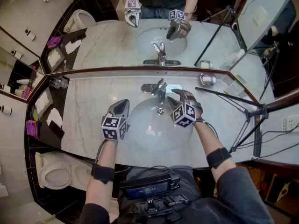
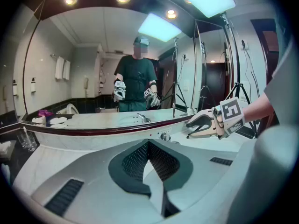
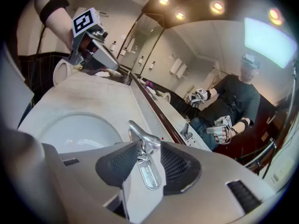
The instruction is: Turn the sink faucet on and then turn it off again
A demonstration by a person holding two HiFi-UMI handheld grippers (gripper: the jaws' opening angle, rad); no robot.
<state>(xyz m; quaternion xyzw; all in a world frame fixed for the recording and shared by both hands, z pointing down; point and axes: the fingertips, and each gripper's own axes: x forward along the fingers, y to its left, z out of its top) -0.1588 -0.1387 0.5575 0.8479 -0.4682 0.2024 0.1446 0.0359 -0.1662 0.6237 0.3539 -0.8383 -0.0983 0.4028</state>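
The chrome faucet [image 1: 160, 88] stands at the back of the white basin [image 1: 145, 129]. My right gripper [image 1: 174, 94] reaches it from the right. In the right gripper view the lever [image 3: 147, 168] lies between the jaws, whose pads close against its wider head [image 3: 148, 146]; the spout [image 3: 134, 127] points toward the basin. I see no water stream. My left gripper [image 1: 122, 103] hovers over the counter left of the basin, its tips [image 2: 148, 143] together with nothing between them. The left gripper view shows the right gripper [image 2: 200, 125] at the faucet base [image 2: 164, 136].
A mirror runs along the back of the marble counter [image 1: 88, 111]. Glass tumblers [image 1: 58, 82] sit at the back left, a soap dish [image 1: 207, 79] at the back right. A tripod [image 1: 247, 113] stands to the right, a toilet [image 1: 56, 171] at lower left.
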